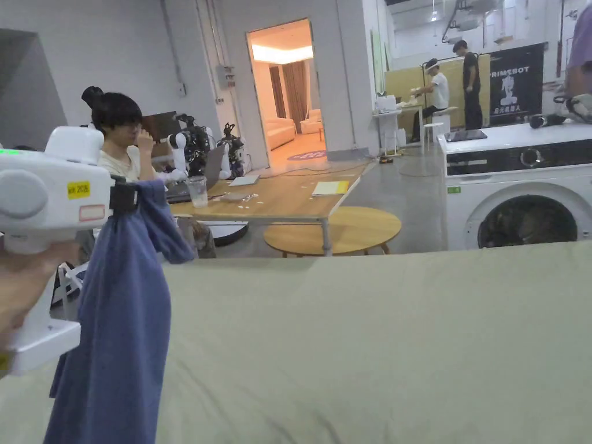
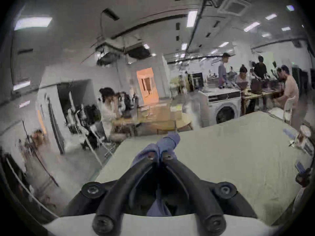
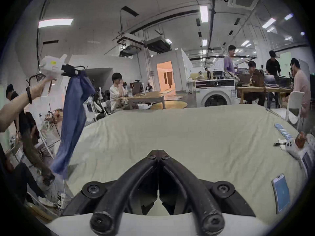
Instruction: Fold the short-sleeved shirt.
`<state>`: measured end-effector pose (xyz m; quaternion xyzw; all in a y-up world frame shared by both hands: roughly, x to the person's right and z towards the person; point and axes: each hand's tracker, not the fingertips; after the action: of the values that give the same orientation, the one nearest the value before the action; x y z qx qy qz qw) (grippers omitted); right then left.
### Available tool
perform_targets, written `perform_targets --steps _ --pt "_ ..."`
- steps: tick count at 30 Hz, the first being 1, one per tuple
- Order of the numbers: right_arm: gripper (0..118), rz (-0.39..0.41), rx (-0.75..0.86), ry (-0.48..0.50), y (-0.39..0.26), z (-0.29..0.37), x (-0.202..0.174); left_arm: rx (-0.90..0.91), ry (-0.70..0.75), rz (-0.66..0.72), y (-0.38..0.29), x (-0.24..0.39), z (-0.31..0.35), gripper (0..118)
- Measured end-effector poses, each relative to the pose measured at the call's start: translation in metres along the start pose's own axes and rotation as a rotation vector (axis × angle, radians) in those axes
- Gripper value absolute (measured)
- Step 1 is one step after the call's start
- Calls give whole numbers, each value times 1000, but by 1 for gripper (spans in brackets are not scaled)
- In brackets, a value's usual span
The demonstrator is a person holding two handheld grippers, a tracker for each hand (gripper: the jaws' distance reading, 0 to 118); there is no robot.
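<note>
A blue short-sleeved shirt (image 1: 118, 324) hangs bunched and limp in the air at the left edge of the pale green table (image 1: 376, 347). My left gripper (image 1: 130, 196) is shut on its top, held high by a hand. In the left gripper view the blue shirt (image 2: 166, 141) bulges out past the closed jaws of the left gripper (image 2: 159, 156). From the right gripper view the hanging shirt (image 3: 73, 113) and the left gripper (image 3: 75, 70) show at the left. My right gripper (image 3: 158, 156) is shut with nothing in it, low over the table's near side.
A phone (image 3: 281, 192), a white device (image 3: 293, 147) and small items lie at the table's right edge. Beyond the table stand a washing machine (image 1: 520, 191), a round wooden table (image 1: 335, 231), a long wooden desk (image 1: 277, 199) and several people.
</note>
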<state>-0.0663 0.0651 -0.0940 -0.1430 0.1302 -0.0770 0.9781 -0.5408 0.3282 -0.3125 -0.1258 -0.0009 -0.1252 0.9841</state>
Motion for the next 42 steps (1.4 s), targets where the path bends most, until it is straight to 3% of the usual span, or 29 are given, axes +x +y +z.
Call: perform_targets --steps 3,7,12,18,23,24,26,27,34,36,39,42 --pt "0 -52 24 -21 3 16 15 -16 -15 -47 0 56 -16 0" --pt "0 -85 37 -72 5 39 33 -116 -188 -19 -55 153 -44 0" --pt "0 -94 58 -134 8 69 53 -279 -534 176 -158 300 -54 0" --pt "0 -108 80 -216 13 105 73 -442 -894 178 -253 465 21 0" --pt "0 -140 73 -246 9 117 80 -428 -1037 95 -276 539 79 0" --pt "0 -129 66 -250 7 117 79 -443 -1050 74 -275 543 84 7" --pt "0 -87 45 -264 5 117 75 -422 -1094 145 -272 527 88 68" --pt "0 -70 41 -264 4 115 74 -403 -1145 186 -266 513 91 82" --pt "0 -53 47 -218 8 88 64 1 -771 258 -202 343 118 72" --pt "0 -35 57 -209 11 78 59 97 -624 229 -188 294 132 56" --pt "0 -29 61 -183 12 64 47 205 -414 154 -181 238 159 7" --pt "0 -21 53 -139 7 51 33 223 -304 121 -188 204 176 0"
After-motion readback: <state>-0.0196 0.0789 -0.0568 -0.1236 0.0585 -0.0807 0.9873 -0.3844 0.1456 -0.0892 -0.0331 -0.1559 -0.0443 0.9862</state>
